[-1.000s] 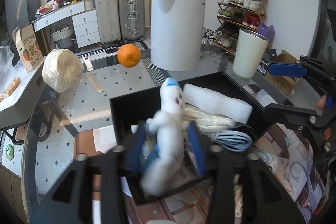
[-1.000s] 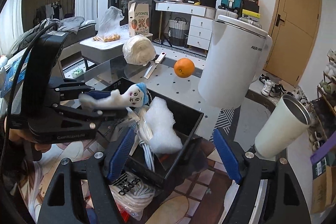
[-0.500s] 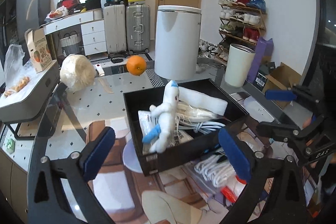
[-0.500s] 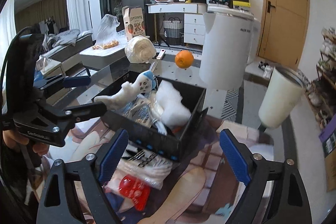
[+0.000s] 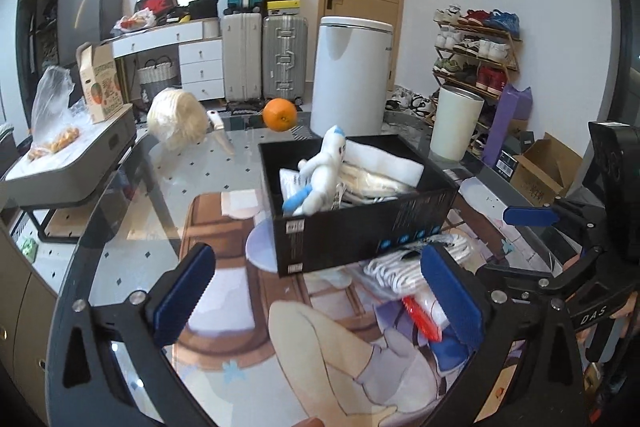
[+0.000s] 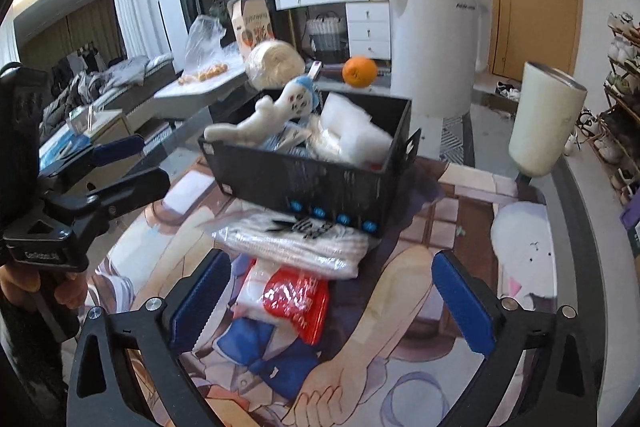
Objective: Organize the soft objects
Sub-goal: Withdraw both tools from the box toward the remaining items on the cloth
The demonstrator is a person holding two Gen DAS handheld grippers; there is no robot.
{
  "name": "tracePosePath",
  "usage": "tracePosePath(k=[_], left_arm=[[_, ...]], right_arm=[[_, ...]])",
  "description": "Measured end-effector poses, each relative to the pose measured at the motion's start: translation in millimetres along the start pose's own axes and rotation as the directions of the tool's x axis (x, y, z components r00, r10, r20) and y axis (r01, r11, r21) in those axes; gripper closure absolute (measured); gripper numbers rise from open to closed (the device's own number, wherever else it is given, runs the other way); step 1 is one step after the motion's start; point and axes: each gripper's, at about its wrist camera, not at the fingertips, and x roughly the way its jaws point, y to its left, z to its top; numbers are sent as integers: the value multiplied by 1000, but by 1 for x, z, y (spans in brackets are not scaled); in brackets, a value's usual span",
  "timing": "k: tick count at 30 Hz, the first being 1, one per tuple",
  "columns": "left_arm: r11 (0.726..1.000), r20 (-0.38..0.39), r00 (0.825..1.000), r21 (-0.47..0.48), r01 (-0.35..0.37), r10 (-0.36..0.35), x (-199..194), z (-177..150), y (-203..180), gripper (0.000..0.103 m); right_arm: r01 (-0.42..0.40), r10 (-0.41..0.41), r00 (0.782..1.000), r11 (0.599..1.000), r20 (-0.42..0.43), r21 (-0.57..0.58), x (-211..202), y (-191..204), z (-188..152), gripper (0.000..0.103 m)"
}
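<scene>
Left wrist view: the left gripper (image 5: 320, 297) is released, its jaws spread wide over the printed mat (image 5: 248, 343) on the bench, with nothing between them. The white plush doll (image 5: 320, 173) lies in the black box (image 5: 360, 227) (head toward the orange (image 5: 280, 115)), on top of white packets. A bagged white bundle (image 5: 404, 267) lies just in front of the box.

Right wrist view: the right gripper (image 6: 332, 301) has just been opening and is empty too, above a red packet (image 6: 296, 301) and the bagged white bundle (image 6: 296, 243). The doll (image 6: 272, 115) leans over the box rim (image 6: 304, 183).
</scene>
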Motion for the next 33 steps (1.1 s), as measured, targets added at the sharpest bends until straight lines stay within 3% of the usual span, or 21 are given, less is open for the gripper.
tracePosePath(k=[10,24,33], left_arm=[[998,-2,999,21,-55,55,-1,-19,-3,0],[991,11,991,6,-135,135,1,-24,4,0],[992,23,992,-8,-128,128,-1,-26,7,0]], right_arm=[[-8,9,998,1000,-69,6,20,14,-13,1],[43,-40,991,999,-130,21,48,25,-19,1],[101,-97,977,995,-189,14,63,33,-16,1]])
